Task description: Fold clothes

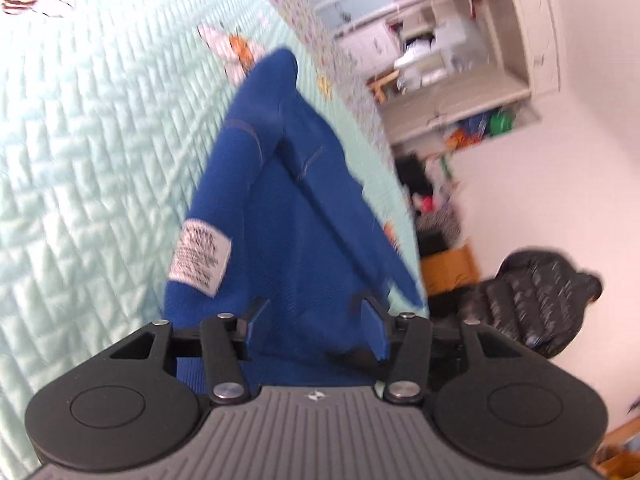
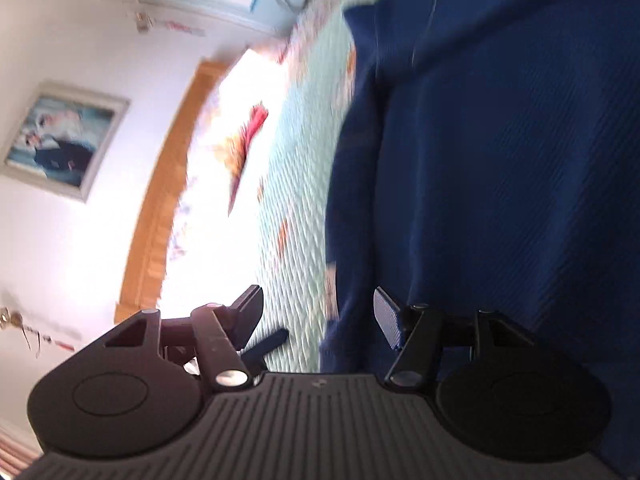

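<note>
A blue knit garment [image 1: 280, 220] lies stretched out on the pale green quilted bedspread [image 1: 80, 140], its white care label [image 1: 200, 258] facing up near the close end. My left gripper [image 1: 314, 320] is open right over that end; the cloth shows between its fingers but is not pinched. In the right wrist view the same blue garment [image 2: 500, 160] fills the right side, dark and close. My right gripper [image 2: 318, 316] is open at the garment's edge, with one finger over the quilt [image 2: 296, 200] and the other against the blue cloth. Both views are tilted and blurred.
Beyond the bed's far edge stand white shelves [image 1: 460, 60] with toys and clutter, an orange box [image 1: 448, 268] and a black padded object [image 1: 540, 300] on the floor. A wooden headboard [image 2: 160, 200] and a framed picture [image 2: 64, 140] are on the wall.
</note>
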Demonstrator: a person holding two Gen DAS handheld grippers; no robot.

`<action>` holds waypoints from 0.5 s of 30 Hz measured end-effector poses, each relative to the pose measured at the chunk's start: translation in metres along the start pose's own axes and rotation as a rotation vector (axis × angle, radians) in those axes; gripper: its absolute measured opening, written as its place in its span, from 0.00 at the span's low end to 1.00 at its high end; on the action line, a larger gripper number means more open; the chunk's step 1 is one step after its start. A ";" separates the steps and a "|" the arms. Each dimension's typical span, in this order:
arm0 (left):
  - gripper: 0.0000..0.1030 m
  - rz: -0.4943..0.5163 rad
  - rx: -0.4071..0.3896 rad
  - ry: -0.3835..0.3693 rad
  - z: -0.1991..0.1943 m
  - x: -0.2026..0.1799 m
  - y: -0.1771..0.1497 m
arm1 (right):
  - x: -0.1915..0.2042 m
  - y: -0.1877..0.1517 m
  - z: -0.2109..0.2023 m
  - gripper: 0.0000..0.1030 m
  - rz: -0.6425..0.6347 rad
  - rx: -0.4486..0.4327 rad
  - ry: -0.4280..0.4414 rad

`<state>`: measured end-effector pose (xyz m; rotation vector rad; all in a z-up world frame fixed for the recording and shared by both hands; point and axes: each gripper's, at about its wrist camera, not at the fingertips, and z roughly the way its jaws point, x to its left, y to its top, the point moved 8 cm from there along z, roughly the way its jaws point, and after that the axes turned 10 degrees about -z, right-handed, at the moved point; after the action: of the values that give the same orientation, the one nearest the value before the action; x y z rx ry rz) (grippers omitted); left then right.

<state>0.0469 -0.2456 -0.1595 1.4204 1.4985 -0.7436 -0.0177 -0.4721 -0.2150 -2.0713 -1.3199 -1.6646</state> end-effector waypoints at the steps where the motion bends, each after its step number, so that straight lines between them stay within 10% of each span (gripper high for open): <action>1: 0.53 -0.019 -0.015 -0.006 -0.005 0.004 0.004 | 0.000 -0.006 0.009 0.61 -0.005 0.029 -0.020; 10: 0.55 -0.081 -0.007 0.006 -0.011 0.025 0.012 | 0.013 -0.010 0.052 0.57 -0.088 0.085 -0.136; 14: 0.58 -0.077 0.007 0.013 -0.011 0.026 0.008 | 0.011 -0.010 0.060 0.03 -0.108 0.089 -0.155; 15: 0.58 -0.077 0.007 0.012 -0.010 0.026 0.008 | 0.013 -0.010 0.058 0.03 -0.102 0.078 -0.141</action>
<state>0.0546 -0.2247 -0.1777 1.3814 1.5689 -0.7894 0.0157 -0.4235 -0.2289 -2.1440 -1.5321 -1.5019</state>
